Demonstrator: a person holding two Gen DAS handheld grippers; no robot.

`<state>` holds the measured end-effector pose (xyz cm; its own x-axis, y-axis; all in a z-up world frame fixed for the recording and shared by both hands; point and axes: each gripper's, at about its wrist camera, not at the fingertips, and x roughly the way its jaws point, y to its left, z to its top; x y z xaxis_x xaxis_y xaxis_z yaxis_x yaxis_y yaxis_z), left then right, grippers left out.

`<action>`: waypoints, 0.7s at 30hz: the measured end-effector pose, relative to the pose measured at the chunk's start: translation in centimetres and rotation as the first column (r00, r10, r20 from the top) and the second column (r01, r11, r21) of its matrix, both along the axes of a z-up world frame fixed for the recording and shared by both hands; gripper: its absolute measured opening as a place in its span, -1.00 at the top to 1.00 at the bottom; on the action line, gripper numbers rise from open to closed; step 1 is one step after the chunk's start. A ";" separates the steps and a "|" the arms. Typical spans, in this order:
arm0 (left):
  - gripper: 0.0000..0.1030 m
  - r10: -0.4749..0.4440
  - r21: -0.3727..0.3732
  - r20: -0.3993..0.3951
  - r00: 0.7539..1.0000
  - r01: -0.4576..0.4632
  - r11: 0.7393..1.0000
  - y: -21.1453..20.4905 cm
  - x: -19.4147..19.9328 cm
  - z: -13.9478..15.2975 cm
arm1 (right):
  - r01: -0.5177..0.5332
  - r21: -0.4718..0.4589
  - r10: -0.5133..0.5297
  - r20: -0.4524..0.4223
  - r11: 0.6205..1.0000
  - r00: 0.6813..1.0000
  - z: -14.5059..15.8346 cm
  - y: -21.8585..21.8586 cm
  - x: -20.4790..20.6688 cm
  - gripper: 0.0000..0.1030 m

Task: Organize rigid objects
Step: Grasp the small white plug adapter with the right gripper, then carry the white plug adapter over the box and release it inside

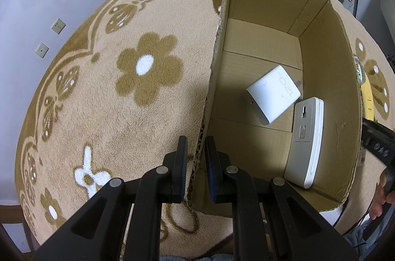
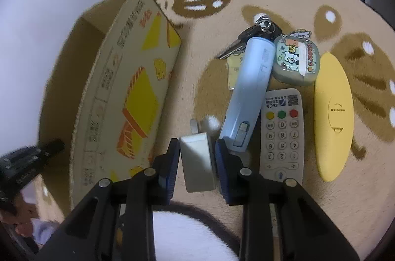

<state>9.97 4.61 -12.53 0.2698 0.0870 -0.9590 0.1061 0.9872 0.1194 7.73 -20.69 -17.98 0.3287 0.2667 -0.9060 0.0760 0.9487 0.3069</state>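
Note:
My left gripper [image 1: 196,139] is shut on the near left wall of the open cardboard box [image 1: 321,51]. Inside the box lie a white charger [image 1: 271,93] and a white-and-grey flat device [image 1: 306,140]. In the right wrist view my right gripper [image 2: 197,142] points down at a small white plug adapter [image 2: 197,162] lying on the cloth. Its blue pads [image 2: 172,162] sit against the adapter's two sides. Beside the adapter are a light blue stick-shaped device [image 2: 249,93], a white remote [image 2: 281,132], a yellow oval case [image 2: 332,113], keys [image 2: 246,39] and a cartoon-printed case [image 2: 296,58].
The box [image 2: 128,88] with yellow print stands just left of the adapter. A beige flower-patterned cloth [image 1: 123,113] covers the round table. A person's hand [image 1: 382,196] shows at the right edge. Shelves with books stand behind the table.

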 end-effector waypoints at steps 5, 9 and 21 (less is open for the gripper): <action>0.73 0.001 -0.004 -0.001 1.000 -0.001 1.000 0.0 0.0 0.0 | -0.024 -0.066 0.023 -0.020 0.998 1.000 -1.0 1.3 0.0 0.52; 0.73 0.002 -0.007 -0.002 1.000 -0.002 1.000 0.0 0.0 0.1 | -0.021 -0.143 0.021 -0.001 0.990 1.000 -0.3 2.3 0.0 0.53; 0.73 0.001 -0.007 -0.003 1.000 -0.001 1.000 0.0 -0.1 0.1 | 0.091 -0.122 -0.049 0.308 0.988 0.950 7.0 1.9 -0.8 0.53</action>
<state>9.89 4.59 -12.43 0.2671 0.0807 -0.9603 0.1057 0.9880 0.1125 6.93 -18.75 -11.03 0.6071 0.1167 -0.7860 0.0671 0.9781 0.1970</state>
